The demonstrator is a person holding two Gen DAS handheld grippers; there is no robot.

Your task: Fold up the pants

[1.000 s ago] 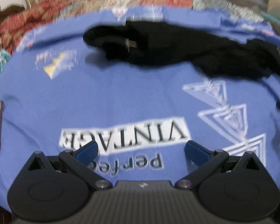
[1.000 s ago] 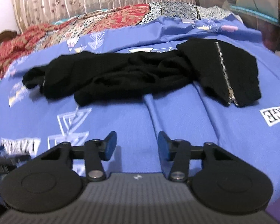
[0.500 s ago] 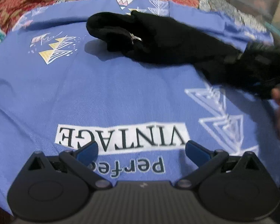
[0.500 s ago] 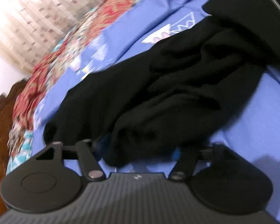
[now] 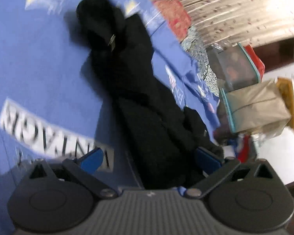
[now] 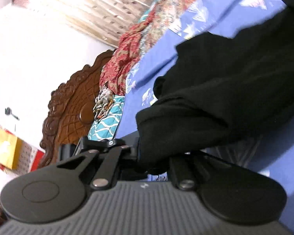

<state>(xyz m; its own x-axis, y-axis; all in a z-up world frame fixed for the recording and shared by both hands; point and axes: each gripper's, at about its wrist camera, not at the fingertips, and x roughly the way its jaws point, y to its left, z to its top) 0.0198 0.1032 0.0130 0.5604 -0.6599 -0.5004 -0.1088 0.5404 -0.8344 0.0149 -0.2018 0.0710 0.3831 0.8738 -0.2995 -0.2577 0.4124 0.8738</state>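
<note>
We see our right gripper (image 6: 154, 162) pinching a bunched end of the black pants (image 6: 235, 90), its jaws having just closed on the cloth. Our left gripper (image 5: 149, 157) is spread wide, the pants (image 5: 143, 105) lying between its fingers on the blue bedsheet (image 5: 39, 62).

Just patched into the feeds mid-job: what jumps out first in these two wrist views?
The black pants stretch in a long heap across the blue printed bedsheet, straight ahead of both cameras. The right gripper is shut on one bunched end of them, its jaws having just closed there. The left gripper is open, with dark cloth lying between its blue pads but not pinched.
</note>
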